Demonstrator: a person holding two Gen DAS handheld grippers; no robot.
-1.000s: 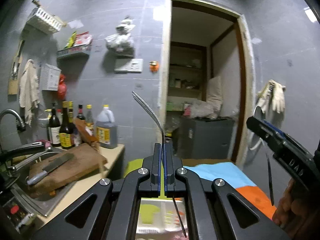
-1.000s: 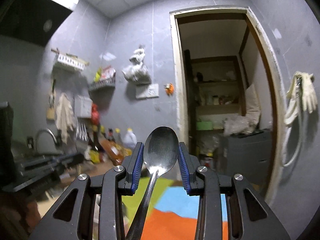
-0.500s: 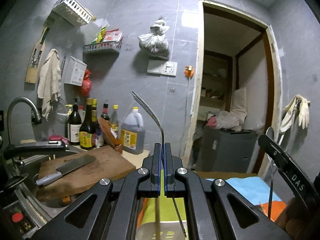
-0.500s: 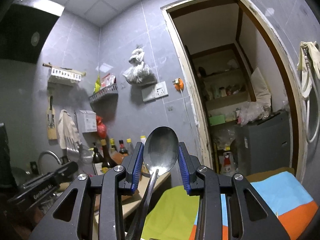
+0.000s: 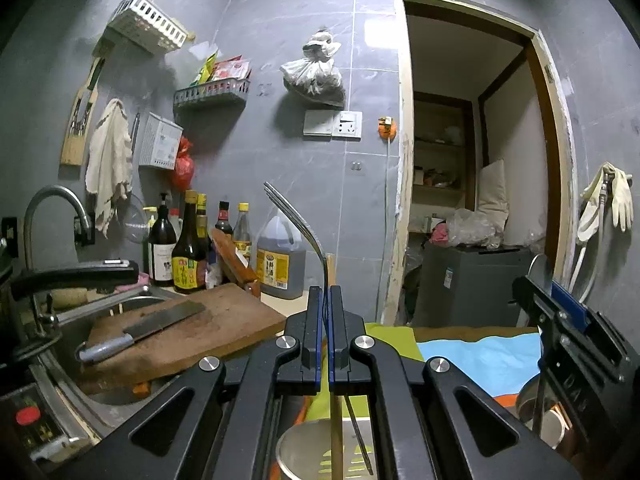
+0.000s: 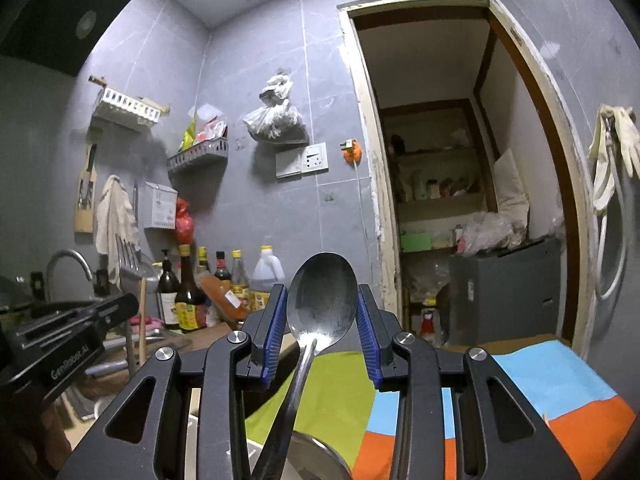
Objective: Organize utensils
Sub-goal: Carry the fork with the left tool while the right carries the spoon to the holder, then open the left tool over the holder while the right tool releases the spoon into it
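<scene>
Fork [image 5: 298, 224] clamped in the left gripper [image 5: 325, 308]: the jaws are pressed together on its neck, tines rising and curving toward 11 o'clock. Below the jaws the handle is largely hidden by the gripper body; only a thin shaft shows through the frame opening, beside a wooden stick [image 5: 336, 436] whose top and bottom ends are both concealed. A round metal container [image 5: 304, 456] sits at 6 o'clock, cut off by the frame edge, so its contents cannot be judged.

Spoon [image 6: 322, 300] gripped by the right gripper [image 6: 322, 320]: the blue pads bear on either edge of the bowl, which stands upright facing the camera. Its handle runs down toward 7 o'clock and disappears behind the gripper arms. A metal rim [image 6: 320, 460] at 6 o'clock is only partly visible.

In the left wrist view, the right gripper appears at 4 o'clock, seen side-on and cropped. A cleaver [image 5: 140, 330] lies on a cutting board [image 5: 224, 320] at 9 o'clock, the board partly over the sink [image 5: 76, 364]. Bottles [image 5: 188, 248] stand against the wall; labels unreadable. A multicoloured cloth [image 6: 552, 384] covers the surface at 4 o'clock.
</scene>
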